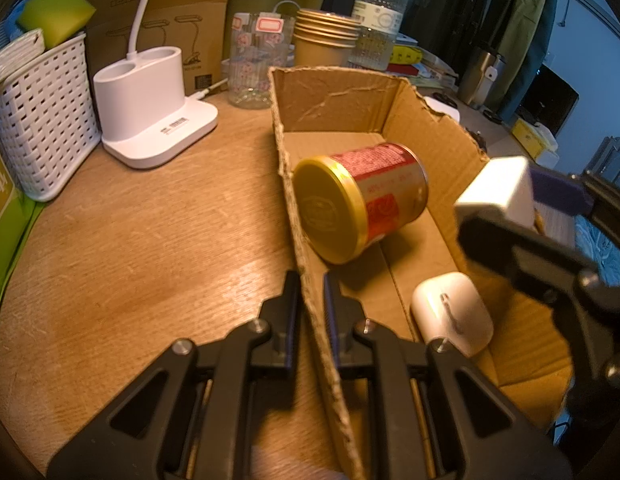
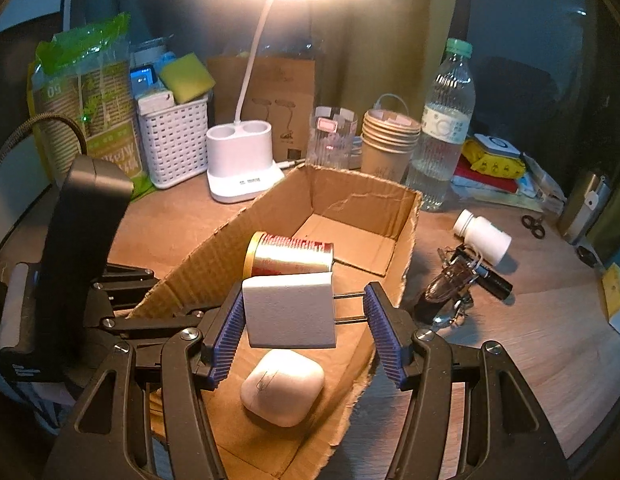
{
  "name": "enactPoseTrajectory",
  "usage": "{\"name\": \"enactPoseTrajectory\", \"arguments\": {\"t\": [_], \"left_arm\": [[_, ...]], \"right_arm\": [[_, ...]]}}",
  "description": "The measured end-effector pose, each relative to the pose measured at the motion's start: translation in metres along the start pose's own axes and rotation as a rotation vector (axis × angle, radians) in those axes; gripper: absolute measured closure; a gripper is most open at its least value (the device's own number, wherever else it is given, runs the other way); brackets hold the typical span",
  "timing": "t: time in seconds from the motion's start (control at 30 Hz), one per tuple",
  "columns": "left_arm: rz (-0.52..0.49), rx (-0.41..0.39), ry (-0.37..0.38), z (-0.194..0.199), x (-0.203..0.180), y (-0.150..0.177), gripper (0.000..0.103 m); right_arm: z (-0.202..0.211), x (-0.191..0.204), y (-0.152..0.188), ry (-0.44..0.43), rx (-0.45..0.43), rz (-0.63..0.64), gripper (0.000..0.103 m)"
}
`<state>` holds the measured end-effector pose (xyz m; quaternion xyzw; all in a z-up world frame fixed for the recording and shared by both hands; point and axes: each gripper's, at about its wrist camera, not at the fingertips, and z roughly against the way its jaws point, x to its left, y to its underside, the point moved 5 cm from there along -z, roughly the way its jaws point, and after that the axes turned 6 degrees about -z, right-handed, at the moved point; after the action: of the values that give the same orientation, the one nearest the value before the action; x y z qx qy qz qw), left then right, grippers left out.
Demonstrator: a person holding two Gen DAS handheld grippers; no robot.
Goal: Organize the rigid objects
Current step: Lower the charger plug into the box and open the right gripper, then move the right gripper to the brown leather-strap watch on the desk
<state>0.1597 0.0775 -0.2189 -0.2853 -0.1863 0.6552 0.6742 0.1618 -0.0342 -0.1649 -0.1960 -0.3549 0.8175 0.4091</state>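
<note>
A torn-rimmed cardboard box (image 2: 352, 200) is steadied on a wooden desk (image 1: 149, 240) by the left gripper (image 1: 312, 320), whose fingers are pinched tight on the box's near side wall, one pad inside and one outside — a hold judged to keep the light carton from sliding while it is filled. Over the open box, a white block (image 2: 289, 312) hangs between the spread pads of the right gripper (image 2: 305, 332); its left face is pressed against one blue pad, but a clear gap is seen at the other, so whether it is truly gripped cannot be told. Already laid inside are a red-and-gold can (image 1: 360, 204) on its side and, nearer the cameras, a white rounded case (image 2: 281, 386) directly below the block. Outside the box, to its right, a white pill bottle (image 2: 484, 236) and a dark tangle of small items are left lying — sorting is judged unfinished.
</note>
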Motion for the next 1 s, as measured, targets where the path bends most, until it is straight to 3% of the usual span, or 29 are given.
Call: {"name": "enactPoseTrajectory", "arguments": {"t": [0.63,1.0], "left_arm": [[-0.001,0.001,0.001,0.0,0.0,0.001,0.09],[-0.001,0.001,0.001,0.0,0.0,0.0,0.09]], "right_arm": [[-0.005,0.005,0.001,-0.012,0.01,0.006,0.041],[0.014,-0.011,-0.006,0.0,-0.046,-0.048,0.041]]}}
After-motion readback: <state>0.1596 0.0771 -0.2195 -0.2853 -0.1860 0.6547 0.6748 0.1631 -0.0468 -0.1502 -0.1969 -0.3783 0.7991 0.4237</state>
